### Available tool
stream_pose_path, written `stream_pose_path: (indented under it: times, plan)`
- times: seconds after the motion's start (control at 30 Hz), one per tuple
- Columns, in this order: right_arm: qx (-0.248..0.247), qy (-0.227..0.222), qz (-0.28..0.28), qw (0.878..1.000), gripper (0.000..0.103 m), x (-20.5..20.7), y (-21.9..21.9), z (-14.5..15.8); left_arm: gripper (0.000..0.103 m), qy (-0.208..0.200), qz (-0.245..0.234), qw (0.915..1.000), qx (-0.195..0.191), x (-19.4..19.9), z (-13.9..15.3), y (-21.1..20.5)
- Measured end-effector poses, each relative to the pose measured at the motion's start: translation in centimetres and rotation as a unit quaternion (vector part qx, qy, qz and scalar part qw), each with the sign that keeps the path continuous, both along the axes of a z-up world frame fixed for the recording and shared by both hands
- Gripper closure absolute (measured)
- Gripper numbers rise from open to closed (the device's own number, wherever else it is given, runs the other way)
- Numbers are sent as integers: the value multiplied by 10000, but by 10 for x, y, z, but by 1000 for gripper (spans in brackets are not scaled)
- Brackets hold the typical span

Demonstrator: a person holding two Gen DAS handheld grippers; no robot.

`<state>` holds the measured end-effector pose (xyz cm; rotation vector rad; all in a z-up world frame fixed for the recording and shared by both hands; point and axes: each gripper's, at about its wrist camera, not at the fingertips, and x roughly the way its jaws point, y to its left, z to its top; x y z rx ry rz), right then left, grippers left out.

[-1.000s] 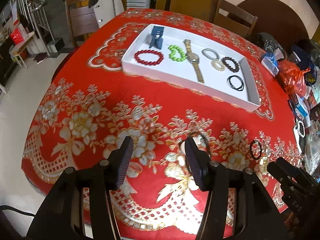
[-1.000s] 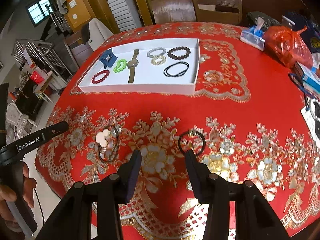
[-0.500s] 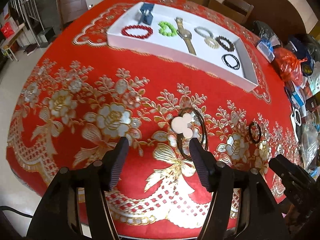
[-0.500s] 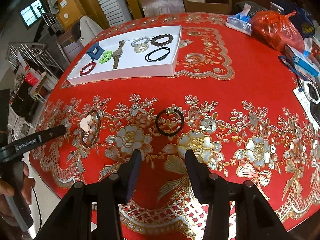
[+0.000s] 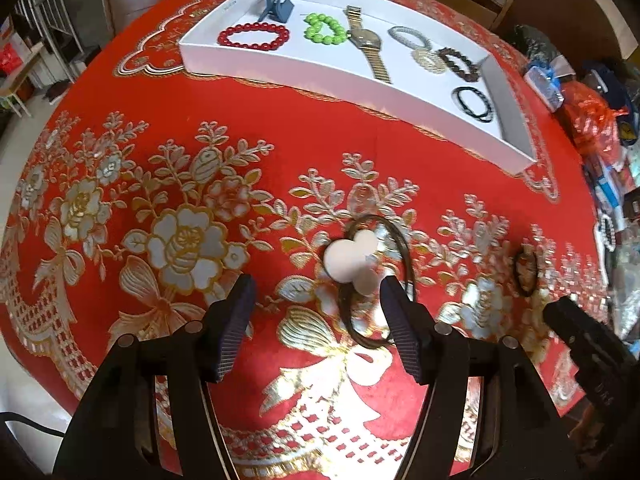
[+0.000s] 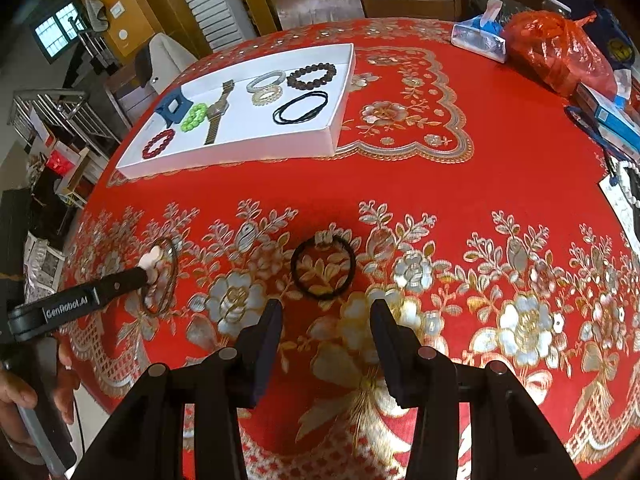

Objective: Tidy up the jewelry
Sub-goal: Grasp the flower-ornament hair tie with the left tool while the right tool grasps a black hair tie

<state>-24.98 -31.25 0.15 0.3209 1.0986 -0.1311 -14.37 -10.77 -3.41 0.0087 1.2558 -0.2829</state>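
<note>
1. Because both loose hair ties lie flat on the red tablecloth (image 6: 500, 184), each tool hangs low before one.
2. Left gripper (image 5: 316, 312), spread wide, holds nothing; the brown hair tie with white charm (image 5: 352, 260) sits just ahead.
3. Right gripper (image 6: 324, 322), likewise parted and unloaded, faces the black hair tie (image 6: 323, 267).
4. Sorted pieces fill the white tray (image 6: 240, 156) beyond.

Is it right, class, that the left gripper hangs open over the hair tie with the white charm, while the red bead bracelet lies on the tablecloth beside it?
Not quite. The left gripper is open over the hair tie with the white charm, but the red bead bracelet lies inside the white tray, as the left wrist view shows.
</note>
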Motion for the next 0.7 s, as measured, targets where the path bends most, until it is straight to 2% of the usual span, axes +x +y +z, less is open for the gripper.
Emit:
stream_pose_path:
  times: [0.3, 0.47, 0.57, 0.63, 0.7]
  plan:
    - [-4, 105, -61, 9999, 60, 18, -8, -11, 39, -113, -42, 9996, 267, 9, -1, -12]
    - [2, 127, -12, 9999, 60, 23, -7, -16, 39, -234, -385, 9968, 655, 7, -5, -28]
    - [-60, 74, -25, 10000, 60, 25, -7, -15, 39, -320, -538, 9958, 664, 6, -6, -32]
    - [-93, 85, 18, 9999, 60, 27, -5, -17, 50, -374, -591, 9955, 642, 6, -5, -33]
    - [-235, 71, 78, 9997, 63, 30, -3, -18, 73, -431, -677, 9949, 608, 7, -3, -35]
